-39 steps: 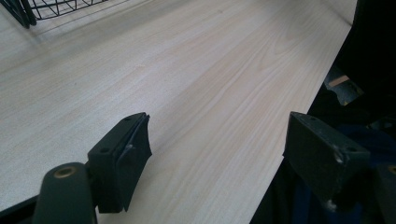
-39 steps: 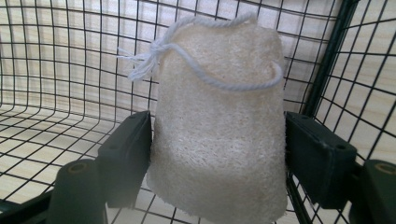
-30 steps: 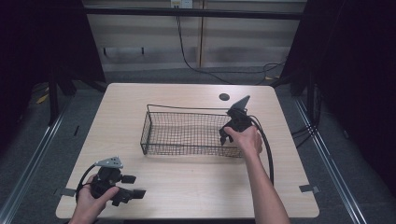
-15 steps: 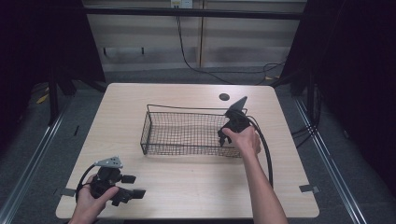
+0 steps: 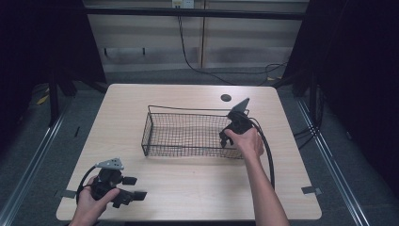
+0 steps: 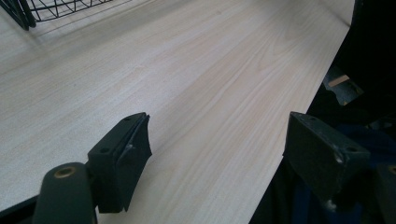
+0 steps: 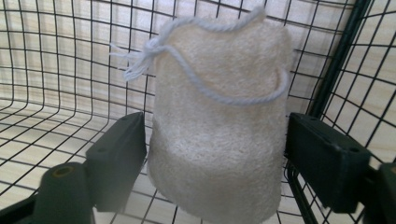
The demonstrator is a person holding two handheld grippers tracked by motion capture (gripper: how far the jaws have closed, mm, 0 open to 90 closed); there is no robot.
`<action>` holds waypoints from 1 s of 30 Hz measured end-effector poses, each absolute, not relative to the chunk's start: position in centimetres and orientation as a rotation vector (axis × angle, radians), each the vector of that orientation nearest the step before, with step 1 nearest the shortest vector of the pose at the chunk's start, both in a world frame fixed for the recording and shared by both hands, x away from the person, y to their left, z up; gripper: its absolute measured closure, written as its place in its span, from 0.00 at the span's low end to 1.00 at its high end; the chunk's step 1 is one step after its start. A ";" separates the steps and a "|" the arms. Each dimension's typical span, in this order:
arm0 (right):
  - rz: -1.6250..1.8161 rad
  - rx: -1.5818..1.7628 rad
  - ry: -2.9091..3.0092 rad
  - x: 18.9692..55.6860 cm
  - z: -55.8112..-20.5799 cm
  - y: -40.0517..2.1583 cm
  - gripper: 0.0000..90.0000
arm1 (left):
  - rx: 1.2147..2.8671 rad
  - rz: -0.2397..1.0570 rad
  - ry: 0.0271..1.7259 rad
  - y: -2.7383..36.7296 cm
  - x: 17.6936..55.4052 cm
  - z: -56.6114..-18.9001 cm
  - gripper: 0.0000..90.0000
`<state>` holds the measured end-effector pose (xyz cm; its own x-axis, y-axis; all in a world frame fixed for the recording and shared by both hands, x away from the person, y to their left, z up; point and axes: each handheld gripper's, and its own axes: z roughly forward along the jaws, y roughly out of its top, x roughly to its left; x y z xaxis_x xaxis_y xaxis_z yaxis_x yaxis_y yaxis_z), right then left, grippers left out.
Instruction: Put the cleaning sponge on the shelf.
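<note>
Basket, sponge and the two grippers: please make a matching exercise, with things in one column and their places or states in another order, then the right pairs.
Things:
1. basket
2. sponge
3. left gripper
4. right gripper

Places or states:
A. open, near the table's front left corner
B. open, jaws on either side of the sponge
C. in the basket's corner, white cord on top
D. black wire, in the middle of the table

Pairs: 1-D, 2-C, 3-A, 4-B

**Hidden and cut off**

High view: right hand (image 5: 244,141) and right tongs (image 5: 225,141) cover the basket's (image 5: 188,136) right end; contents there not visible; left forearm cut by bottom edge. Right gripper view: loofah pad's (image 7: 219,140) lower edge blurred; basket wire runs past every edge. Left gripper view: basket corner clipped at top-left.
</note>
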<state>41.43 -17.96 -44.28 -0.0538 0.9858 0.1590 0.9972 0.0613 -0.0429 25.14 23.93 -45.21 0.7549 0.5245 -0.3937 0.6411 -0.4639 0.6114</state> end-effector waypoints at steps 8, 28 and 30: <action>-0.165 -2.060 -2.188 41.0 -43.4 -18.5 0.20 | 2.168 -0.190 0.873 23.9 25.1 -45.2 0.25; -0.351 -2.010 -2.240 39.6 -40.9 -19.7 0.18 | 2.170 -0.196 0.873 23.9 25.1 -45.2 0.25; -0.383 -2.002 -2.242 39.4 -40.7 -19.8 0.18 | 2.169 -0.190 0.875 23.9 25.1 -45.2 0.25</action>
